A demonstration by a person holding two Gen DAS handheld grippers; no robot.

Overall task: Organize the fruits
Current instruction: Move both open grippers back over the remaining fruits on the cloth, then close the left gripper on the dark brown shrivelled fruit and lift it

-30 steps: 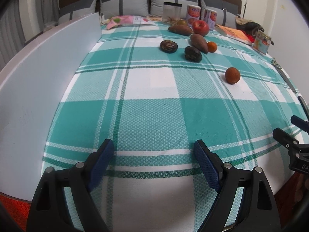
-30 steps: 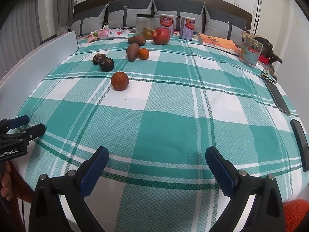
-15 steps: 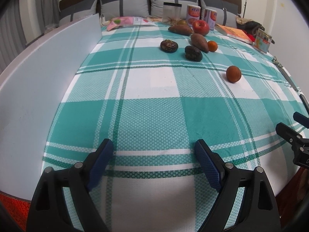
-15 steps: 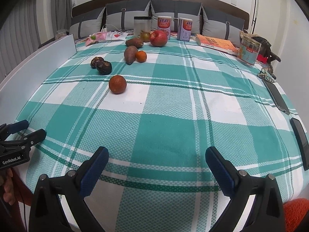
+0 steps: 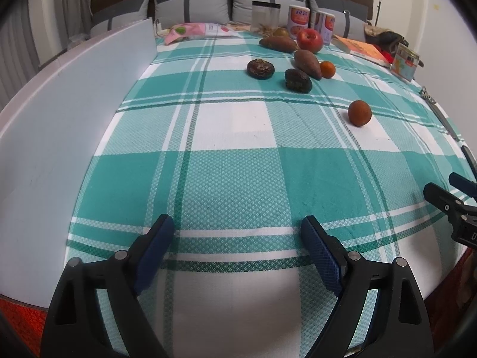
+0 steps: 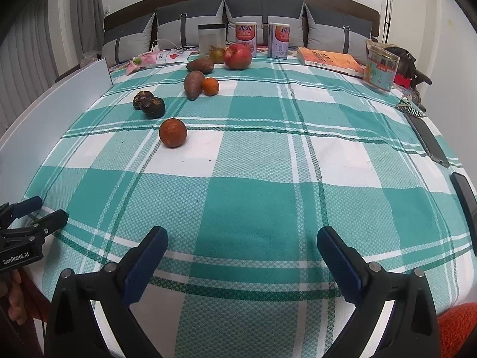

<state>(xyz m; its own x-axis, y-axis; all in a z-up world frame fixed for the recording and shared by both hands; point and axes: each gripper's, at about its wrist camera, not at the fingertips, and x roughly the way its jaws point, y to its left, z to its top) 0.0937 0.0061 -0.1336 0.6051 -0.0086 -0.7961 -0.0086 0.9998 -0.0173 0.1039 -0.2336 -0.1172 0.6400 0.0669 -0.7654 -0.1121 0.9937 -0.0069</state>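
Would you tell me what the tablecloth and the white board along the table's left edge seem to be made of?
The tablecloth looks like woven cotton-type fabric, matte: a fine checked weave shows in the teal squares. The white board looks like rigid plastic or foam sheet, smooth and matte, with faint scuffs; which one I cannot tell.

Both low at the near edge of the checked surface [image 5: 238, 179], facing across it toward the grey cushions [image 6: 262, 18]. Left view nearer the white board [image 5: 74, 119]; right view further right. Shared: the fruit cluster, cans [image 6: 246, 37], each other's tool at frame edge.
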